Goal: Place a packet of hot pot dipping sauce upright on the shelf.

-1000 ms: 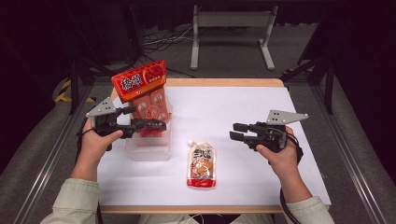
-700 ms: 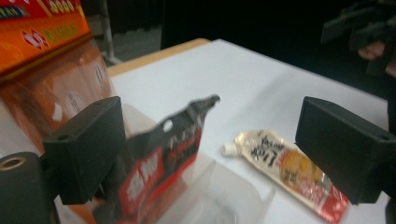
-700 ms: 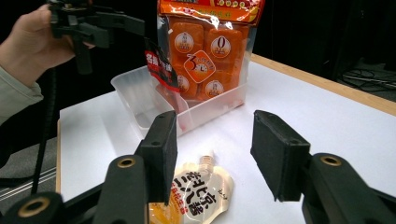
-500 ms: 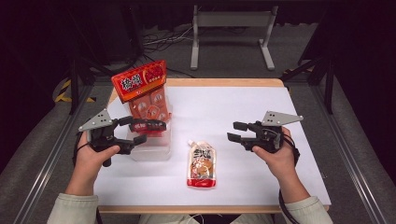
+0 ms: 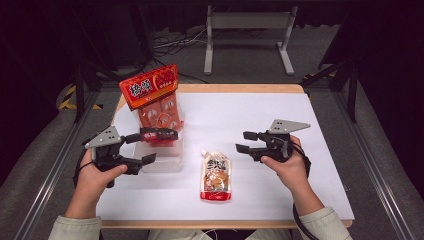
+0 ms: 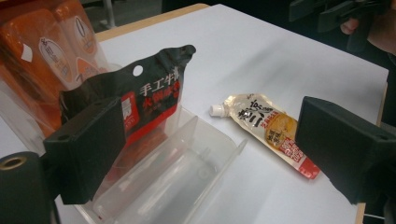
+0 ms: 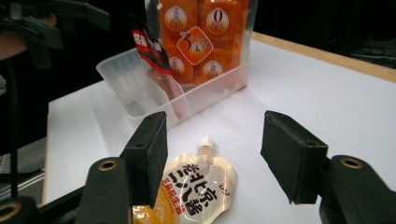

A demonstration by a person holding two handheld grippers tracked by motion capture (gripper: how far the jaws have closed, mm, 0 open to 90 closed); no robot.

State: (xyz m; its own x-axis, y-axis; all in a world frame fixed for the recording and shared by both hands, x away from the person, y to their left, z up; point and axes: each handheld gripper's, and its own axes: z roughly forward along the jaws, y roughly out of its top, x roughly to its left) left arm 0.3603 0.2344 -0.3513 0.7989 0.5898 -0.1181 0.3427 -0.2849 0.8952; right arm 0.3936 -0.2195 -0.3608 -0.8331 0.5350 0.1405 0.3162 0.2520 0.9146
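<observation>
High view frames suggest a packing job about two-thirds done. A clear plastic bin point(image 5: 167, 160) sits on the white table point(image 5: 310, 150), at roughly nine o'clock from the table's middle. Two packs are already stood in it: a large orange snack bag point(image 5: 152, 100) at the bin's twelve o'clock end, upright, and a smaller black-and-red packet point(image 5: 159, 135) just in front of it, leaning on the orange bag. One item is judged to be left: a spouted sauce pouch point(image 5: 216, 176), lying flat on the table at about four o'clock from the bin, apart from it, spout toward twelve o'clock.

The left gripper point(image 5: 145, 148) is held level beside the bin's nine o'clock side, pointing toward three o'clock. Its jaws are spread and nothing is pinched; in the left gripper view the black-and-red packet point(image 6: 140, 100) is seen standing free behind the left jaw, untouched as far as can be told.

The right gripper point(image 5: 246, 142) is held at about two o'clock from the pouch, pointing toward nine o'clock. Its jaws have just been opening and are now spread wide. In the right gripper view the sauce pouch point(image 7: 196, 191) lies below and between them, not yet gripped. A descent onto the pouch is judged to be the step in hand.
</observation>
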